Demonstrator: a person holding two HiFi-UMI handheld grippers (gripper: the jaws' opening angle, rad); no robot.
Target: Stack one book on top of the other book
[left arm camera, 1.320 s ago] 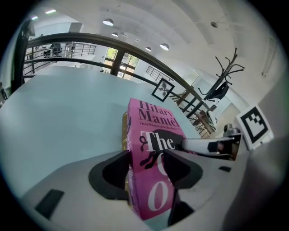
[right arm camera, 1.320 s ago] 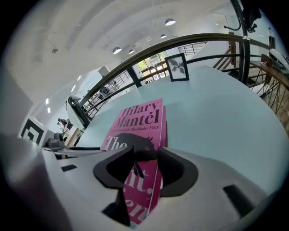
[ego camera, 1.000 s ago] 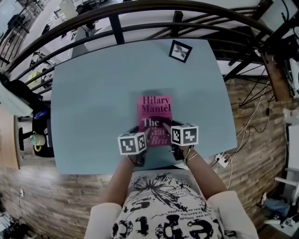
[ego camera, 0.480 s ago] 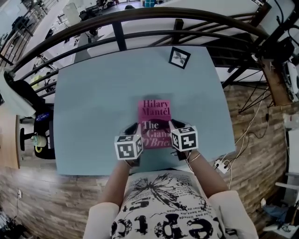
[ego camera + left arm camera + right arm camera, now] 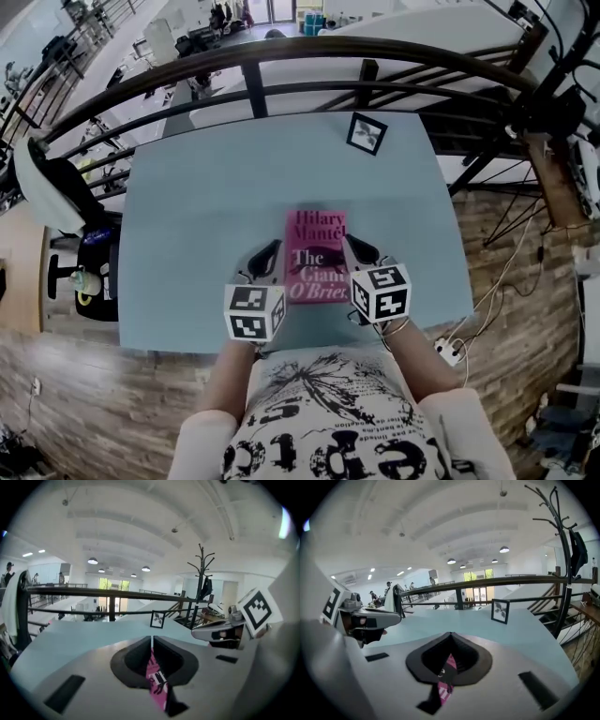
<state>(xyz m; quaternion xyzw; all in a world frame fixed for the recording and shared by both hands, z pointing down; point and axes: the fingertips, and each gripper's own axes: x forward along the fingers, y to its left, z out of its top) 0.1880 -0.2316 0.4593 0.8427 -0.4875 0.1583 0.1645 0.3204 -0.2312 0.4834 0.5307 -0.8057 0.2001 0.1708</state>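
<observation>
A pink book (image 5: 317, 255) lies flat on the pale blue table (image 5: 206, 206), cover up; whatever is under it is hidden. My left gripper (image 5: 266, 255) hovers above the table just left of the book and my right gripper (image 5: 360, 250) just right of it. Both sets of jaws have just been closing and now stand shut with nothing between them. In the left gripper view the left gripper (image 5: 152, 638) has its tips together, with the book (image 5: 157, 679) showing below them. The right gripper (image 5: 451, 634) looks the same, the book (image 5: 444, 689) beneath it.
A small framed marker card (image 5: 367, 133) stands at the table's far edge. A dark curved railing (image 5: 253, 75) runs behind the table. An office chair (image 5: 89, 272) sits off the left edge, and a cable with a socket (image 5: 448, 349) lies on the floor at the right.
Both grippers left the pink book's near part, rose and drew apart to its sides, and their jaws closed. The book stayed flat on the table.
</observation>
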